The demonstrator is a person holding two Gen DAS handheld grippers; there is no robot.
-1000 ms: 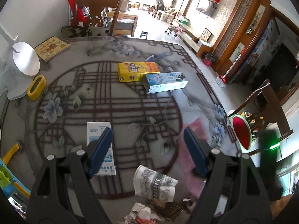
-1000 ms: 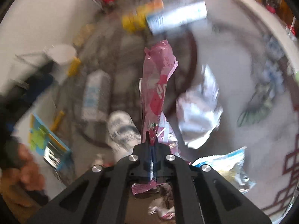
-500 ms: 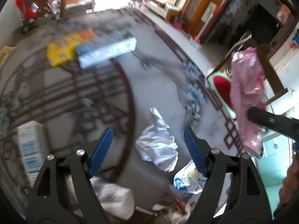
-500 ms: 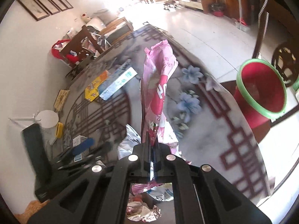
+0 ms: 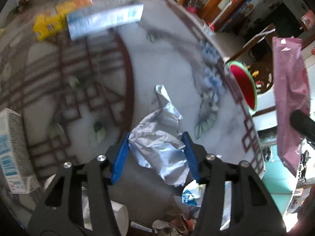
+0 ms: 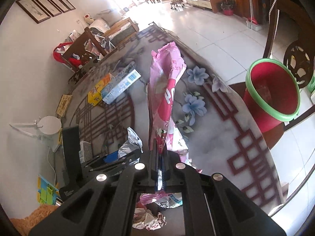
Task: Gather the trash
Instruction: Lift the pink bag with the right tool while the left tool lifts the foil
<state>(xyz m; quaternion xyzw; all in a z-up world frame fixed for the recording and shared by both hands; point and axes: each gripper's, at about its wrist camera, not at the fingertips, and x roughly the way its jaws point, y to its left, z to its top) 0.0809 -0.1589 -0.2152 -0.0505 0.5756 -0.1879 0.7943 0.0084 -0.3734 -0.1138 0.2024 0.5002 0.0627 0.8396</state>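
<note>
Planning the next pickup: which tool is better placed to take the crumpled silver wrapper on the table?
Left. The left tool straddles the silver wrapper, closing around it. The right tool is clamped on the pink wrapper.

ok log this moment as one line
left gripper: fingers closing around silver wrapper | right gripper: shut on pink wrapper | red bin: beside table

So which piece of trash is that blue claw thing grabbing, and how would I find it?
Start at the round patterned table and go to its near edge, by the red bin with the green rim. The left gripper is closing around the crumpled silver wrapper there. It is shiny and silver all over, unlike the pink bag pinched in the right gripper or the flat boxes.
</note>
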